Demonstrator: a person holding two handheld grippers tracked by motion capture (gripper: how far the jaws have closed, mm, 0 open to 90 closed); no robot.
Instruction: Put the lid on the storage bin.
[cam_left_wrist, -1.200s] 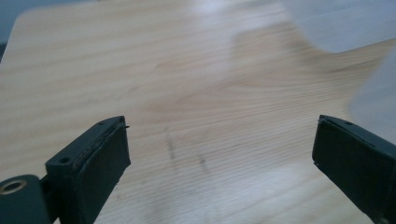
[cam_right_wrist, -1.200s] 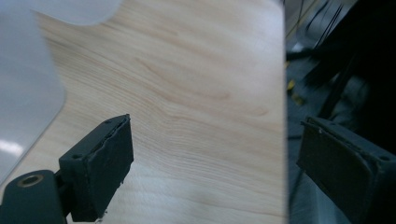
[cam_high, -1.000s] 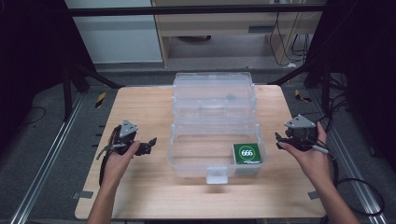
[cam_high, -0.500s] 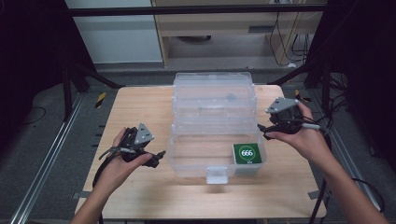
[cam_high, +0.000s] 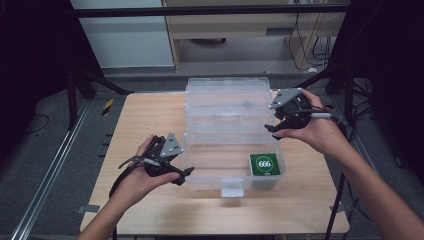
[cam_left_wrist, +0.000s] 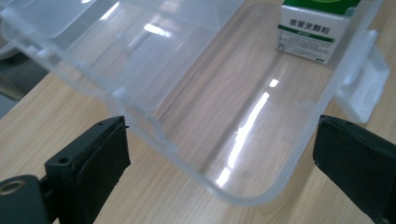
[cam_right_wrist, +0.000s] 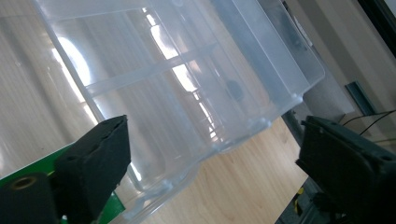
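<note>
Wooden table (cam_high: 145, 120), dark room around it. Clear plastic organizer box (cam_high: 232, 130) sits mid-table, lid flipped open toward far side. Green "666" carton (cam_high: 265, 164) tucked in box's near right corner. Left gripper (cam_high: 181, 173) at box's near left corner, jaws spread wide, nothing gripped, probably lining up to steady base. Right gripper (cam_high: 270, 128) at box's right edge by hinge line, jaws also gaping, empty, guessing it's after lid.
</note>
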